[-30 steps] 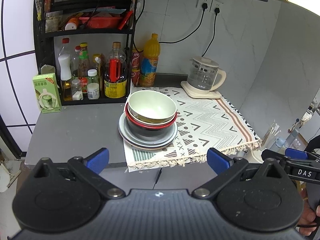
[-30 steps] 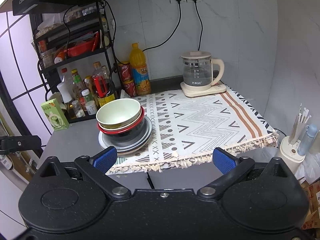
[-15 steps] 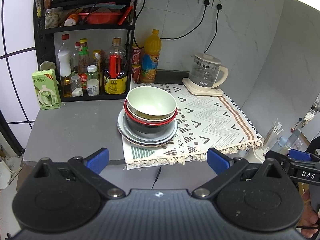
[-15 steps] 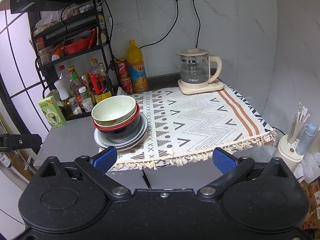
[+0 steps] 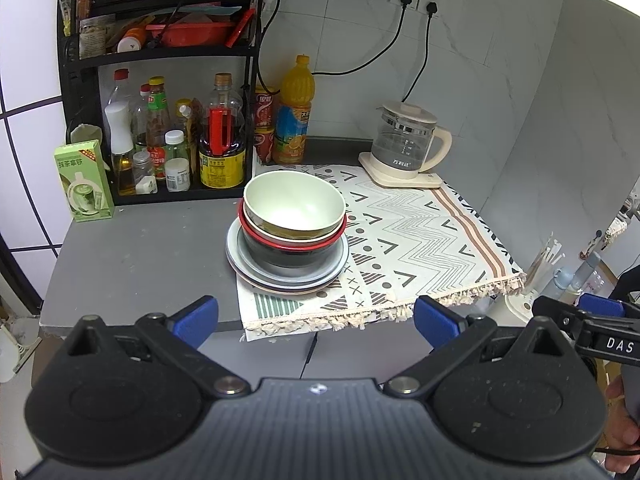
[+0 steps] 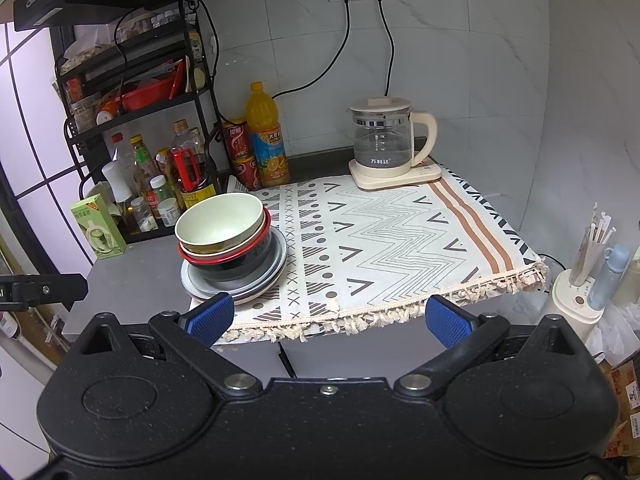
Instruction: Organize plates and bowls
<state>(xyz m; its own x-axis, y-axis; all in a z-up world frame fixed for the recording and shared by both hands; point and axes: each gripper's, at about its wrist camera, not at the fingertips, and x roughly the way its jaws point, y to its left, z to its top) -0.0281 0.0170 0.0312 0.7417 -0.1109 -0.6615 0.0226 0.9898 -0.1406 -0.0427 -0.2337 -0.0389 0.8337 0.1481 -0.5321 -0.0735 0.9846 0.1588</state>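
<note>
A: Looking at the counter first. The stack sits at the mat's left end, plates half on the mat and half on bare counter. What's your call on progress?

B: I'd call it done or nearly so. The plates lie flat at the bottom, the black bowl with the red rim sits on them, and the green bowl is nested on top. I see no loose dish anywhere in either view.

A: Is anything left?

B: Maybe straightening. The green bowl tilts a bit and sits slightly off-centre. That's my judgement only.

A: Grippers?

B: My left gripper has its fingers spread wide and holds nothing. It hangs off the counter's front edge, well short of the stack. My right gripper is the same, wide and empty. Its left pad overlaps the plates in its own view, but I can't tell if it touches them.

A: Anything else?

B: The kettle is at the mat's far end, well apart from the stack.
</note>
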